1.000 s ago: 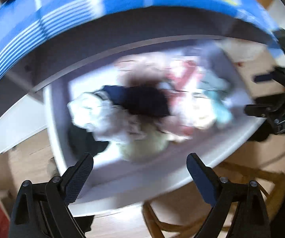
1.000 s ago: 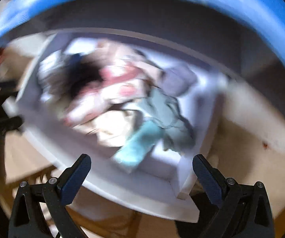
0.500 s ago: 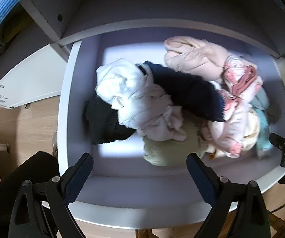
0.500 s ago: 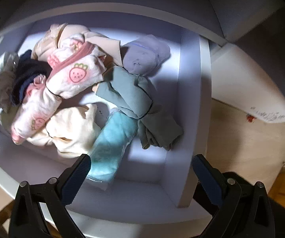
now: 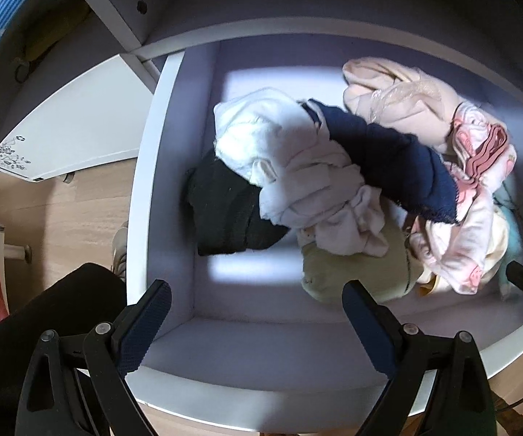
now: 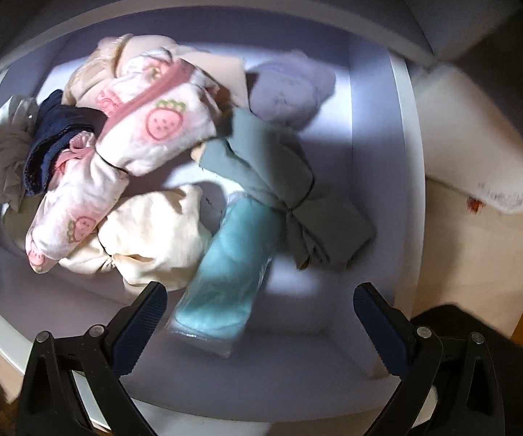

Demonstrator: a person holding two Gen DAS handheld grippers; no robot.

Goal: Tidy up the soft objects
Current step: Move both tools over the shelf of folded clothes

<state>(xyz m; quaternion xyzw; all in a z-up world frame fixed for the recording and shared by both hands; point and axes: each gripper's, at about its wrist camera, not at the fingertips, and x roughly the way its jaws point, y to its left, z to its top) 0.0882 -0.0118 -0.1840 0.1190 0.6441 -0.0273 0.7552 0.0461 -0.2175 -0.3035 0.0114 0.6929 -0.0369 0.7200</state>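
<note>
1. The left claw hangs wide and empty over the near left corner of the white drawer.
2. The right claw hangs wide and empty above the teal cloth.
3. A black garment lies left, and the strawberry-print cloth tops the heap.

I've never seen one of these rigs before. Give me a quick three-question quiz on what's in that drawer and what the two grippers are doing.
1. True or false: the left gripper is clamped on the black garment.
2. Which item lies nearest the right gripper? A) lavender cloth B) light blue bundle C) navy garment
3. Fill in: the pink-and-white garment is printed with ____.

Key:
1. False; its jaws are open and hold nothing.
2. B.
3. Strawberries.
</note>
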